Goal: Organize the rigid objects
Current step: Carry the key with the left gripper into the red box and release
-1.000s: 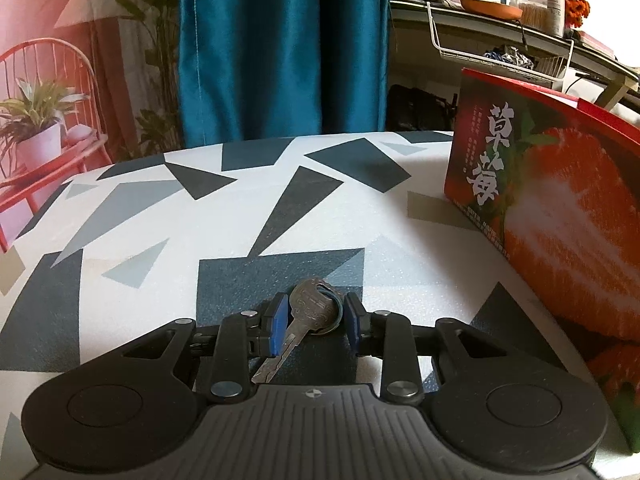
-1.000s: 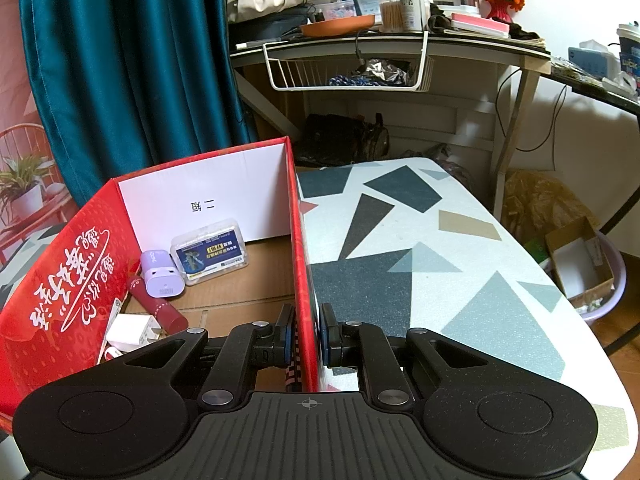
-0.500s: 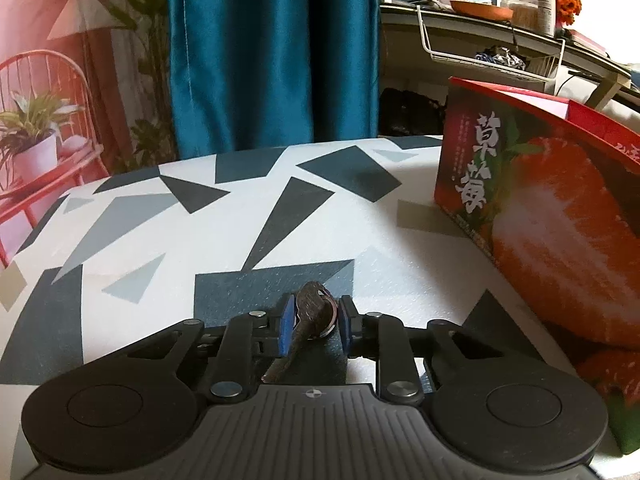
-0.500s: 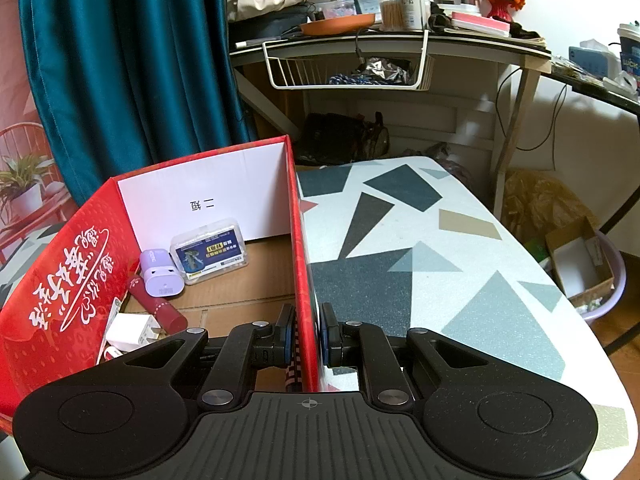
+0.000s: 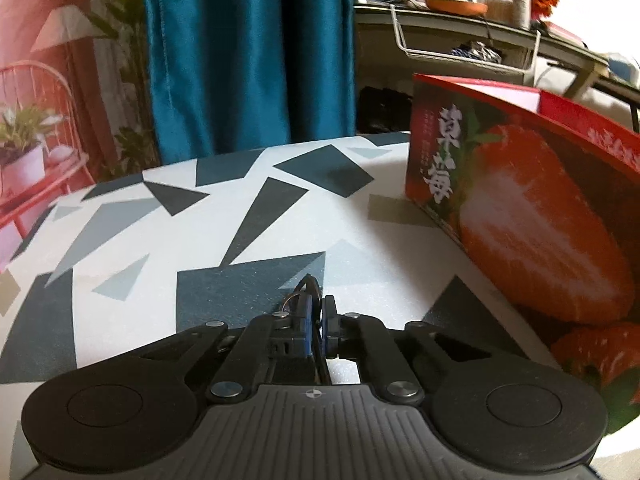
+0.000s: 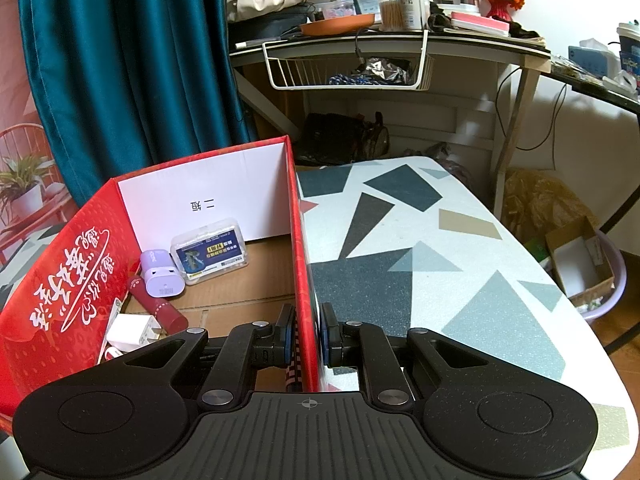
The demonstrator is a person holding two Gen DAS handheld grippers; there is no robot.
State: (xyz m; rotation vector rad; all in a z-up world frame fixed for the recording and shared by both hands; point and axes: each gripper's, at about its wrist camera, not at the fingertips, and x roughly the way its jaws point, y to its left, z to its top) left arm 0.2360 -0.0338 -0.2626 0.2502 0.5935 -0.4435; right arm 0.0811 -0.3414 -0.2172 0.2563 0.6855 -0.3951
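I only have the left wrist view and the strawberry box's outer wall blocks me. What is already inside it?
Observer: The right wrist view shows a clear plastic case lying by the back wall of the red box.
Operator: Anything else in there?
Observer: A lilac plug block, a dark red tube and a white plug, all along the left side in that view.
Operator: Is the right gripper free?
Observer: No, the right gripper is shut on the box's right-hand wall.
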